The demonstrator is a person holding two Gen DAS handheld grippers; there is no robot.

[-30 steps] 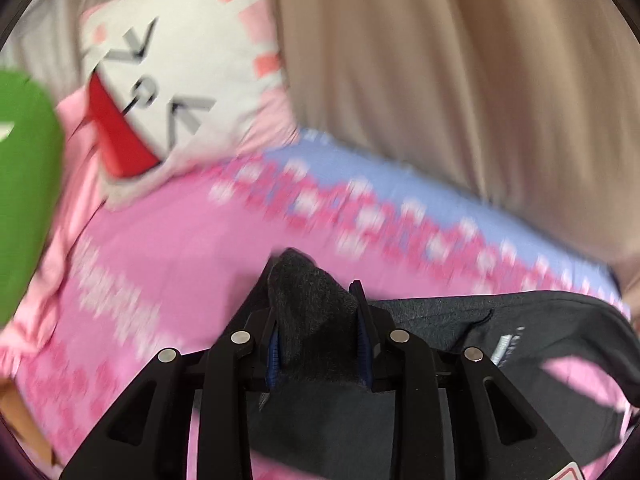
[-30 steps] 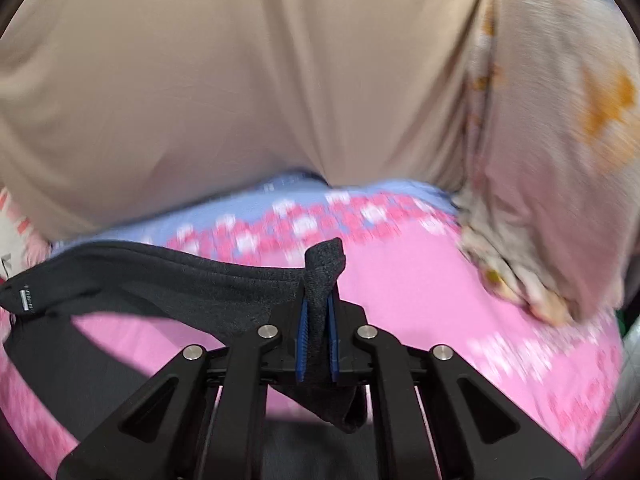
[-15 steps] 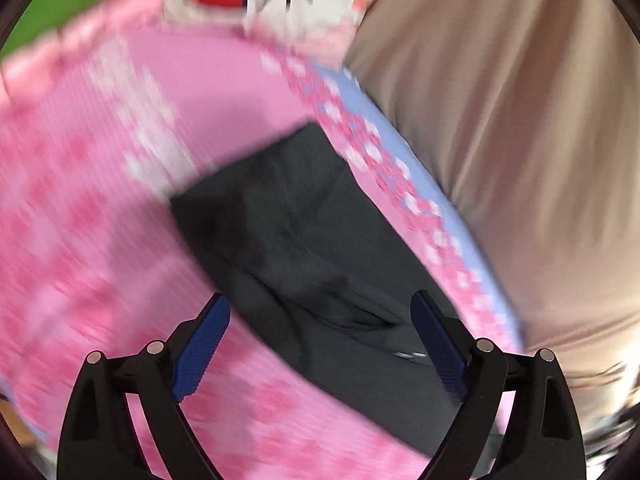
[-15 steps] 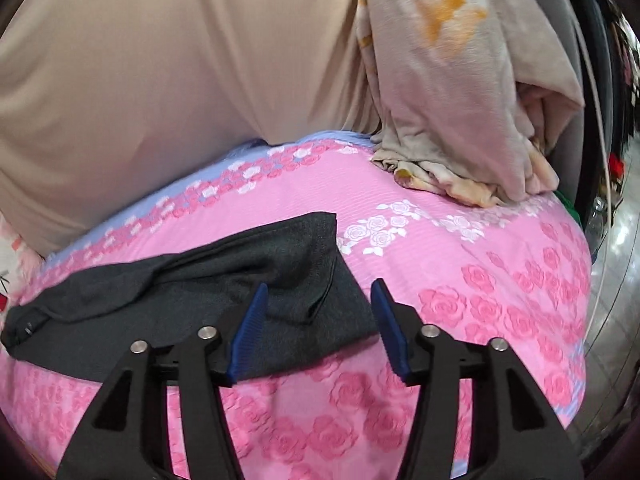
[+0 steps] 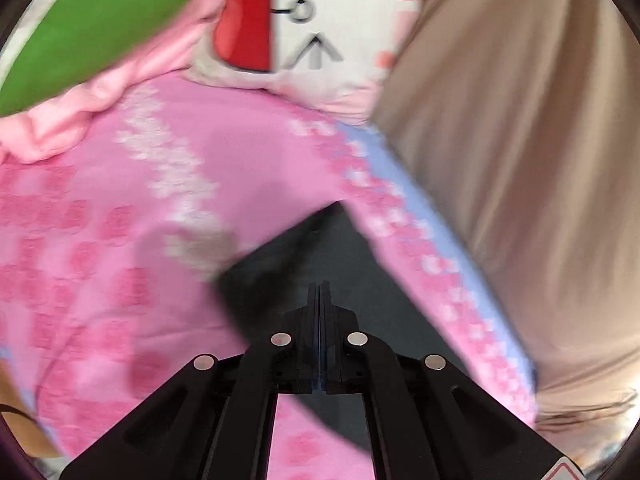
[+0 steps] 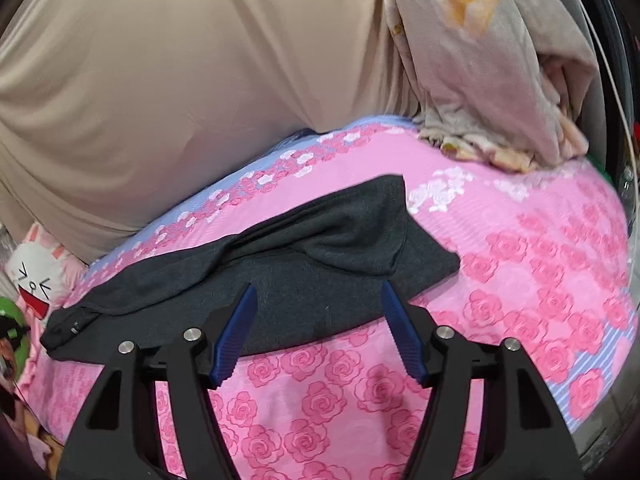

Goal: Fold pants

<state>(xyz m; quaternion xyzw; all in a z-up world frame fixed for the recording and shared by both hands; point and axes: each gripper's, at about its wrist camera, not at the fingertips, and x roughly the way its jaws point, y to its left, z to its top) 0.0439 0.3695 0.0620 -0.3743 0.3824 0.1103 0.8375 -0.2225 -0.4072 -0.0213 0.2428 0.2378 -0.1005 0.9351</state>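
The dark grey pants (image 6: 304, 280) lie folded lengthwise across the pink rose-patterned bed sheet (image 6: 520, 280), waistband end at the left. My right gripper (image 6: 318, 288) hovers over their near edge; its jaws are opening and its blue pads (image 6: 240, 332) hold nothing. In the blurred left wrist view, my left gripper (image 5: 319, 292) is shut, jaws pressed together with no fabric visible between them, over one end of the pants (image 5: 352, 264).
A beige curtain (image 6: 200, 80) hangs along the bed's far side. A crumpled cream blanket (image 6: 500, 80) sits at the right end. A cartoon-face pillow (image 5: 312, 20) and a green cushion (image 5: 100, 20) lie at the other end. The bed's front edge is near.
A second ago both grippers were shut on lifted pants fabric. Both let go, and the pants now lie on the bed. The left gripper has since shut; the right has opened wider.
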